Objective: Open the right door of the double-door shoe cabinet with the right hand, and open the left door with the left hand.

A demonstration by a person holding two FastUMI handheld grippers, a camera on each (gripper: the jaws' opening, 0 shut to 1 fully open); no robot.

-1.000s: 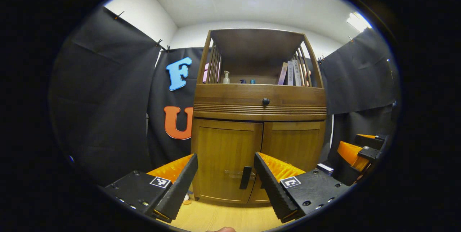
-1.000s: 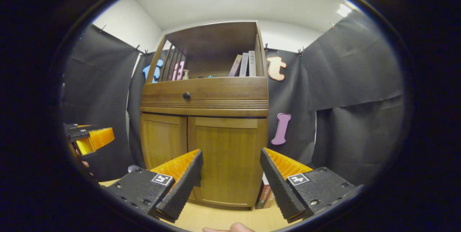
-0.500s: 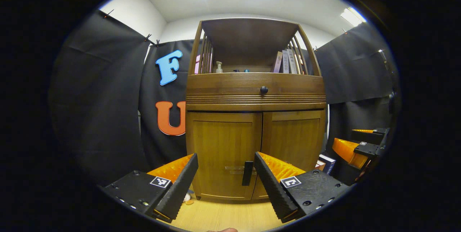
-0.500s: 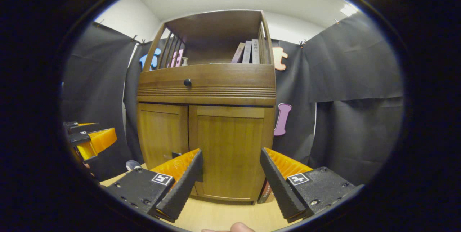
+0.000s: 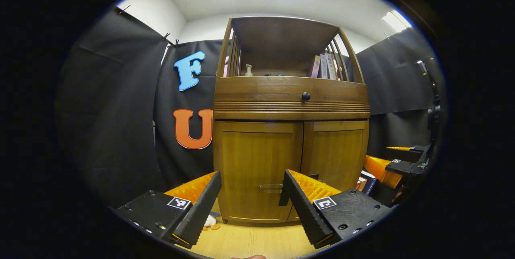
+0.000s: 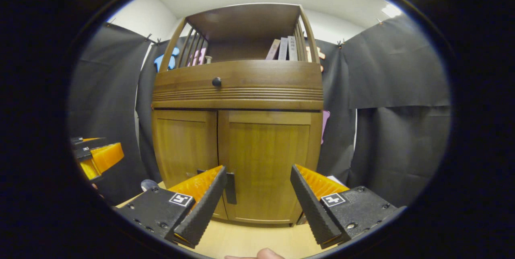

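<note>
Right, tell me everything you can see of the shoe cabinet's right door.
The right door is a framed panel of warm brown wood with vertical grain, shut flush under the ribbed drawer front and meeting the left door at the centre seam. A dark vertical handle sits low by that seam. The right gripper is open in front of the door, apart from it. The door's lower edge ends just above the pale wooden floor.

Both views low, facing cabinet (image 5: 289, 130)

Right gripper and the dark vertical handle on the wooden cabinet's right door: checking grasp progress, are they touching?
Apart. In the right gripper view the right gripper is open with the dark vertical handle beside its left finger, door wood showing between the fingers.
</note>
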